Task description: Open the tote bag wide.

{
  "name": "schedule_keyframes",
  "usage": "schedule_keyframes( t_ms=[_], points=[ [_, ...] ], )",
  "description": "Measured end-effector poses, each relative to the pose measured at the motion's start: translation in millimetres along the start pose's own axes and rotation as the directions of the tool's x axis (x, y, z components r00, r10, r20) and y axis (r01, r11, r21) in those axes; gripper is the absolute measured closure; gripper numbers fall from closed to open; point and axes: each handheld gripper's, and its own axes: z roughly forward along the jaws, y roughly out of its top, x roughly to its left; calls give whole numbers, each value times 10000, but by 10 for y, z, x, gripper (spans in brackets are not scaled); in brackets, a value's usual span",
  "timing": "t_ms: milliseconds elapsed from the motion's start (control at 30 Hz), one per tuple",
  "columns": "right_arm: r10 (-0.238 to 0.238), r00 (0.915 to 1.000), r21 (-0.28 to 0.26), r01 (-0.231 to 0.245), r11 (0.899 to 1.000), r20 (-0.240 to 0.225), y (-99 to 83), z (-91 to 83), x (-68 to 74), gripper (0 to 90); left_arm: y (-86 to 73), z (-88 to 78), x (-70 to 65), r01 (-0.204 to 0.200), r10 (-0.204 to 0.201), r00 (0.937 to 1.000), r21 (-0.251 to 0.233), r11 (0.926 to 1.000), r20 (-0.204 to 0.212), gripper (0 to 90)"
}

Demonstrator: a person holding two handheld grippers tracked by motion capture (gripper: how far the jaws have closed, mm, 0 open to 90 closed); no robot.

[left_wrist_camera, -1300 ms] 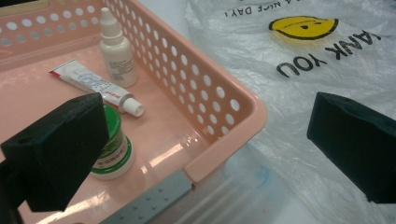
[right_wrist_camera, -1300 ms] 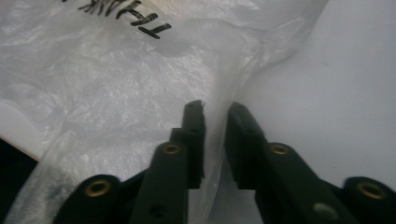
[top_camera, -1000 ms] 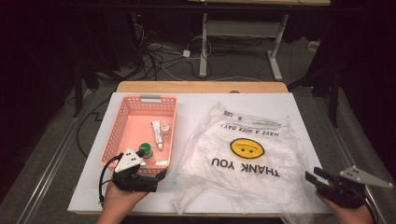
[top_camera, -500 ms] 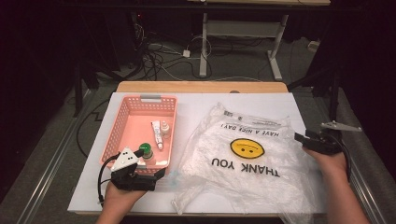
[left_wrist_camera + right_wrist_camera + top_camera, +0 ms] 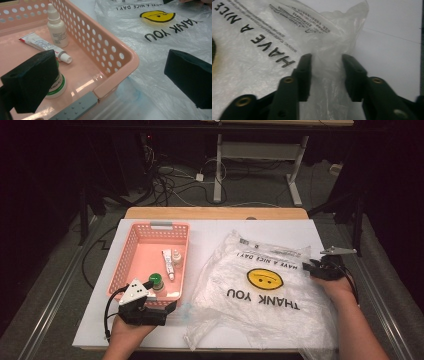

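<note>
A clear plastic bag (image 5: 260, 290) printed with "THANK YOU" and a yellow smiley lies flat on the right half of the table. My right gripper (image 5: 311, 267) is at its far right corner. Its jaws have just been closing, and its pads (image 5: 305, 75) now pinch a gathered fold of the plastic bag (image 5: 327, 50). My left gripper (image 5: 156, 306) rests open at the near right corner of a pink basket (image 5: 145, 235). In the basket lie a green-capped jar (image 5: 56, 86), a white tube (image 5: 42, 46) and a small dropper bottle (image 5: 58, 28).
A white sheet (image 5: 210, 232) covers the wooden table (image 5: 215, 213). Past the far edge, cables (image 5: 165, 180) and a desk frame (image 5: 260, 155) stand on the dark floor. The basket has grey handles (image 5: 161, 224) at its ends.
My right hand has moved from the near right edge of the table to the bag's far right corner, and its jaws have closed onto the plastic. The left hand stayed put.
</note>
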Motion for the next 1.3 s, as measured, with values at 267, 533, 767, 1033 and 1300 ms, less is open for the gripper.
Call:
schedule_keyframes(
  t_ms=[267, 533, 767, 1033, 1300],
  points=[
    [-101, 9962, -50, 97, 9999, -870, -15, -30, 27, 900, 7, 9, -26, -71, 71, 10000, -47, 10000, 36, 0],
    [1054, 9941, -678, -1069, 9920, -261, -9, -79, -112, 900, 6, -2, -20, -129, 130, 9999, -114, 9999, 106, 0],
    [1719, 9842, -886, -1677, 9819, 417, 67, -98, -258, 900, 4, -12, 0, -141, 144, 9998, -169, 9998, 158, 0],
    [2665, 9533, -1638, -2428, 9561, 1423, -66, -291, -377, 900, -4, -53, 54, 61, -54, 9999, -445, 9990, 158, 0],
    [2135, 9625, -1539, -1884, 9700, 1676, -370, -605, -164, 880, -2, -70, 85, 194, -179, 9994, -502, 9986, 306, 0]
  ],
)
